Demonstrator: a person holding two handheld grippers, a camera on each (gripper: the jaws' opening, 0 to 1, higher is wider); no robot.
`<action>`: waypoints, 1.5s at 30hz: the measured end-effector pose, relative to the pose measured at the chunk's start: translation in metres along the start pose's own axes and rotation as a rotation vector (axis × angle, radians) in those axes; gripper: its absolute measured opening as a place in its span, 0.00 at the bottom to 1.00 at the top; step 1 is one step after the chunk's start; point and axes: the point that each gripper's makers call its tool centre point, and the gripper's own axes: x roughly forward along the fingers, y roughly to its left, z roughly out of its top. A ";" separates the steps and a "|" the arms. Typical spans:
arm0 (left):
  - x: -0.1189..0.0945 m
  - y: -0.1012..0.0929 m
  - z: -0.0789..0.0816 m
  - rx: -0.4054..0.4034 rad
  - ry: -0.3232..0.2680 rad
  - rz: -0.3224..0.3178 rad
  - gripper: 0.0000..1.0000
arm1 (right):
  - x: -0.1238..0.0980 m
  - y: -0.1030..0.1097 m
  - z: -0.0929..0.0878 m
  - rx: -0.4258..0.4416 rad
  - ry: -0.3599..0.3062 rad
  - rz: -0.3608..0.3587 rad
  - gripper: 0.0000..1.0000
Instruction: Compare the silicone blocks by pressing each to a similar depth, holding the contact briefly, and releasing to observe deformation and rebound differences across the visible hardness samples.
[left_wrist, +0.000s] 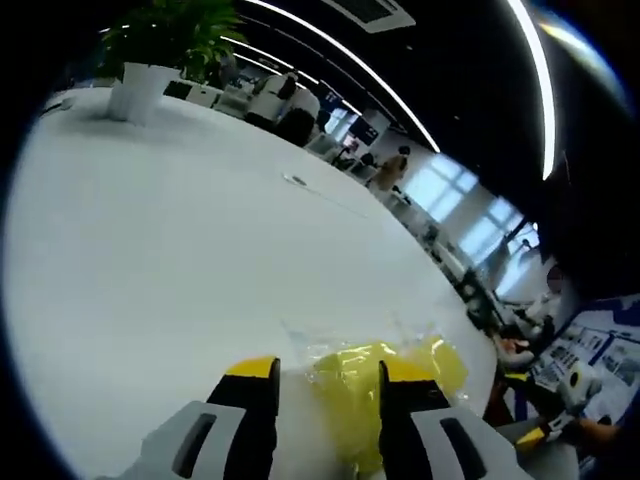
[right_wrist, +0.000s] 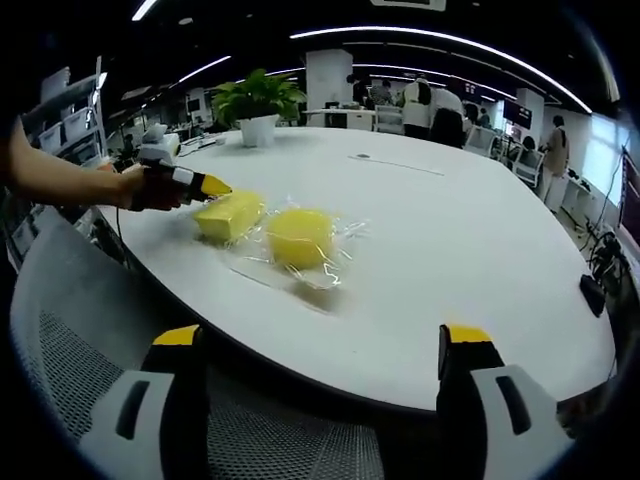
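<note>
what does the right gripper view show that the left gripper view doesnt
Right gripper view: two yellow silicone blocks in clear wrap, a squarer one and a rounder one, lying side by side near the table's edge; the person's hand bringing the left gripper to the squarer block; a mesh chair; the open right gripper held back off the table.

Left gripper view: a close look between its open jaws at wrapped yellow silicone right at the tips.

Both: the white table, the potted plant, the office behind.

2 yellow silicone blocks (right_wrist: 264, 230) in clear wrap, side by side near white table's (right_wrist: 450, 250) edge.
</note>
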 end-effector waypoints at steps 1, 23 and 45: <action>0.000 0.002 0.002 -0.011 -0.003 0.000 0.37 | 0.000 0.000 -0.002 -0.008 0.011 -0.002 0.89; 0.010 0.006 0.010 -0.224 -0.029 -0.097 0.13 | 0.002 0.002 -0.003 -0.011 0.026 0.005 0.85; 0.000 -0.013 0.016 -0.195 0.019 -0.128 0.00 | 0.002 0.001 -0.002 -0.015 0.017 0.010 0.84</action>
